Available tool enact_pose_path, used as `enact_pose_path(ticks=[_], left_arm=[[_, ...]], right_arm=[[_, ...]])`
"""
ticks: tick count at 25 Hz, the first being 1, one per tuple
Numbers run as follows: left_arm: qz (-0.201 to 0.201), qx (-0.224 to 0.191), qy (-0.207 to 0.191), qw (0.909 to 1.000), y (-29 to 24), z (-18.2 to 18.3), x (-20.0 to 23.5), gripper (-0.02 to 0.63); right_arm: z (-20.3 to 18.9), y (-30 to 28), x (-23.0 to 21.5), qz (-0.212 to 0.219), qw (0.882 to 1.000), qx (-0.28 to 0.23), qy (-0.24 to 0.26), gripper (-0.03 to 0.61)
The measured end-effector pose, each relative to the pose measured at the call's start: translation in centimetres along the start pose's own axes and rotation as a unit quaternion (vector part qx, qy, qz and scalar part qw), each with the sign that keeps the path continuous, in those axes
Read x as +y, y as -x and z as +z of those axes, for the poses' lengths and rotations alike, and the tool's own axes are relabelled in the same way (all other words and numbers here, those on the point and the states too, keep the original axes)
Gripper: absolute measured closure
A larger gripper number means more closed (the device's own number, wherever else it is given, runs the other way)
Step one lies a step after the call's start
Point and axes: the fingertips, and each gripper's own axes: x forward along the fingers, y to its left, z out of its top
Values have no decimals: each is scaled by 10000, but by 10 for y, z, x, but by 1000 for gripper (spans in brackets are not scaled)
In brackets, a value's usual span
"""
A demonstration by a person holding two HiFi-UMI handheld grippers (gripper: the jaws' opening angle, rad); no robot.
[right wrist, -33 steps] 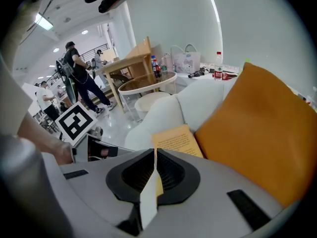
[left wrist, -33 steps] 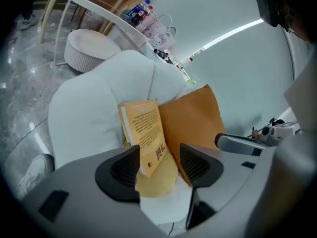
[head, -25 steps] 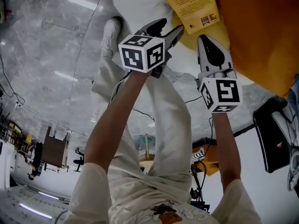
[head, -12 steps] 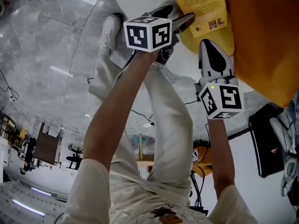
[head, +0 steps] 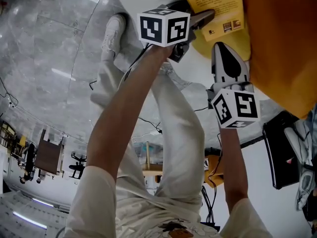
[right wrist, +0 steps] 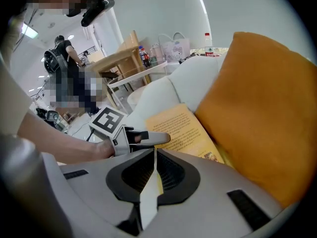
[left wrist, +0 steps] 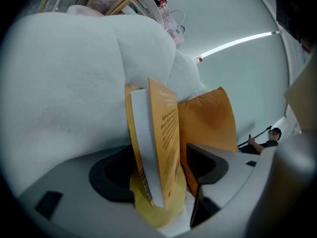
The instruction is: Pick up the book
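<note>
One yellow-orange paperback book point(head: 213, 4), leaned on white sofa point(left wrist: 74, 73) against orange fabric cushion point(head: 277, 38) at 3 o'clock. Its edge is straddled, unpinched, by left gripper point(head: 197, 11), jaws just opened wide to admit it. At 6 o'clock, right gripper point(head: 222, 51) is held clenched, empty.

Book point(head: 216, 6): thin orange-yellow paperback, closed, printed cover facing up; lies on a yellow cushion point(head: 218, 46) on white upholstery point(left wrist: 74, 83), just beside an orange cushion point(head: 282, 43); near edge stands between the parted jaws of the left gripper point(left wrist: 161, 167).
</note>
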Motion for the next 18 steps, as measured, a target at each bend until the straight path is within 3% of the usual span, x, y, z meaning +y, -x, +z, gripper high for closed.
enact_pose_path(ticks=[4, 7, 9, 18], left_arm=[[-98, 74, -175, 9998, -10, 0, 4, 290], [-100, 125, -558, 9983, -17, 6, 0, 361], [-69, 52, -550, 9985, -19, 14, -2, 410], [7, -30, -493, 9988, -9, 25, -24, 449]], right_arm=[[0, -6, 1, 0, 10000, -52, 59, 543], [2, -7, 0, -19, 9998, -119, 161, 543], [0, -6, -3, -58, 9999, -119, 85, 543], [6, 7, -18, -278, 9991, -222, -222, 543]])
